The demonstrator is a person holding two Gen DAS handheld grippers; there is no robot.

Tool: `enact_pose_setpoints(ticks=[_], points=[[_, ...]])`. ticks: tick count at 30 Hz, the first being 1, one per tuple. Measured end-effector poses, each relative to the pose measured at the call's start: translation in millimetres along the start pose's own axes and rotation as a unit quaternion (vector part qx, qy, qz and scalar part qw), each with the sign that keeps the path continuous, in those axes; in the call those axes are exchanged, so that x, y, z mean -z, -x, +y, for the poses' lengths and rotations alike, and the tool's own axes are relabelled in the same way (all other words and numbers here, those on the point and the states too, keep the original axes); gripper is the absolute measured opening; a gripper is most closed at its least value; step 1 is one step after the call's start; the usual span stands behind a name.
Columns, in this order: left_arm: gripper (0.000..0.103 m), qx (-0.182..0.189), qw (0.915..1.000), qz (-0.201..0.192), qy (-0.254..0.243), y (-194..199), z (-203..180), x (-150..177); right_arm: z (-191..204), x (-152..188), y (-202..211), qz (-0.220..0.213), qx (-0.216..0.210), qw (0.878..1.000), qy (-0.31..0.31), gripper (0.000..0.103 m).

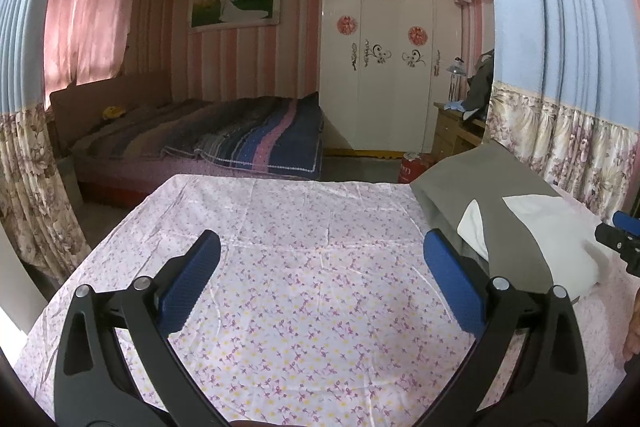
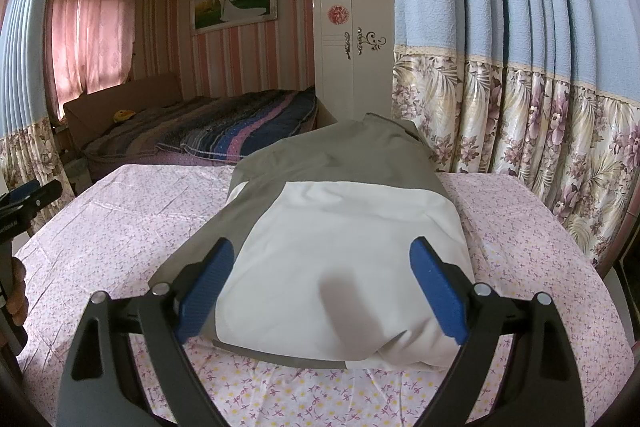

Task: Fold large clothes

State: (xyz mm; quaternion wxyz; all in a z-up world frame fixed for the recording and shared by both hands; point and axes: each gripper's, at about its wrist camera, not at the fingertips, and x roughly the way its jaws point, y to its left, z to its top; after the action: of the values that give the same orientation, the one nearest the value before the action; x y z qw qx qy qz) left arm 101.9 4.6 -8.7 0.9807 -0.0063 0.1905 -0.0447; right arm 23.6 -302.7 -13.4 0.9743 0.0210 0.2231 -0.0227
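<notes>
Right tongs (image 2: 320, 291) are hovering wide apart and holding nothing, their blue pads (image 2: 206, 291) straddling the near end of the garment (image 2: 336, 227) without pinching it. Left tongs (image 1: 320, 291) are likewise spread and empty, hanging over bare flowered sheet (image 1: 304, 227) to the left of the garment.

The garment, grey and white, is lying in a compact long bundle on the right half of the tabletop, white panel nearest, grey part running away toward the far edge by the flowered curtain (image 2: 520, 115). Edges are looking squared; the white near end is bulging a little.

Judgement: folding is looking finished or nearly so, and this is reading as the check or release phase. If one more fold is wanted, the next move is calling for the right tongs to close on the near hem and carry it toward the far end, with the left tongs coming across to pin the left edge. Risk: the puffy near end springing open.

Far beyond the tabletop: a bed (image 1: 224, 135) and a white wardrobe (image 1: 384, 67).
</notes>
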Motion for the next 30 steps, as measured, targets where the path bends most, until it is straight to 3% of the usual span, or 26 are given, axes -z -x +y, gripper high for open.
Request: enact_pose_setpoints(ticks=[7, 30], points=[[0.1, -0.016, 0.9998, -0.005, 0.01, 2, 5, -1, 0, 0, 0, 0.0, 0.0, 1.0, 0.0, 0.09], [0.1, -0.001, 0.9998, -0.012, 0.012, 10, 6, -4, -10, 0, -3, -0.003, 0.028, 1.0, 0.0, 0.09]])
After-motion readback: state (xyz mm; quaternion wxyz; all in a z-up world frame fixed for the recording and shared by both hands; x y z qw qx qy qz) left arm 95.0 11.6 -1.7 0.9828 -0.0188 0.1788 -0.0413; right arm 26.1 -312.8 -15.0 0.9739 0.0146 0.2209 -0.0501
